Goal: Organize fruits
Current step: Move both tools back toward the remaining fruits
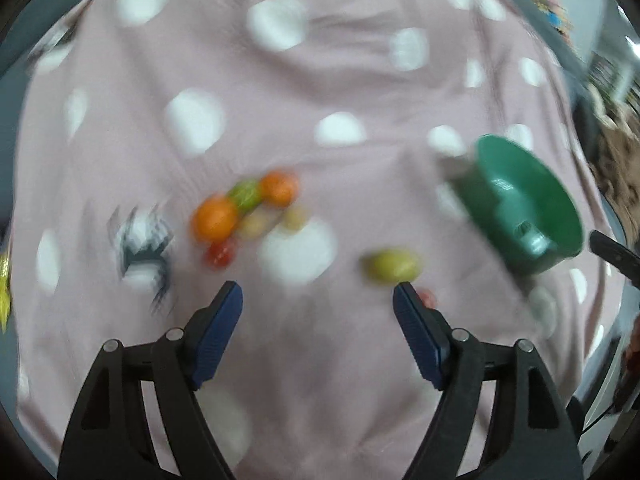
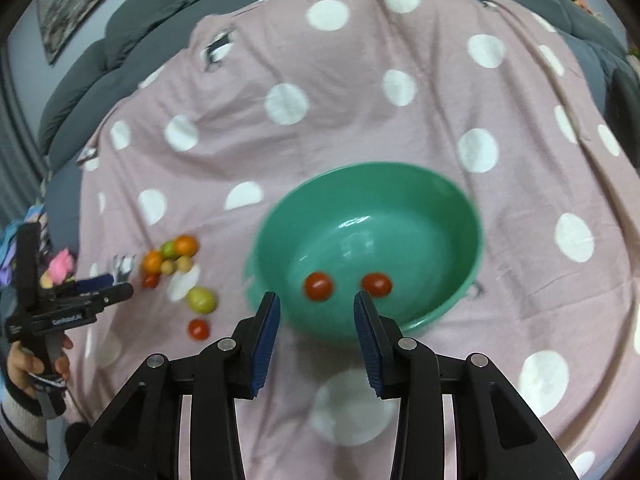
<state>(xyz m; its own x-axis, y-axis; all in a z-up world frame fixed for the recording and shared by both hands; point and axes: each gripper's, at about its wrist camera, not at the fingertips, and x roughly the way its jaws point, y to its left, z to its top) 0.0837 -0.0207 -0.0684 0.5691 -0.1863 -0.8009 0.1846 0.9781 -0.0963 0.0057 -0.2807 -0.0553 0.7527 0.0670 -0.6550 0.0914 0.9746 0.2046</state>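
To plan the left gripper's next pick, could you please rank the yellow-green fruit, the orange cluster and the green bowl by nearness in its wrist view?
1. Yellow-green fruit, just beyond the right fingertip.
2. Orange cluster, ahead-left.
3. Green bowl, far right.

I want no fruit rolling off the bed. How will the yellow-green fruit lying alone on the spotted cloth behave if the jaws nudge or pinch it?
The yellow-green fruit looks rounded and smooth, so a nudge would probably roll it. The spotted cloth is wrinkled and may slow it. A glossy skin could slip from a shallow pinch.
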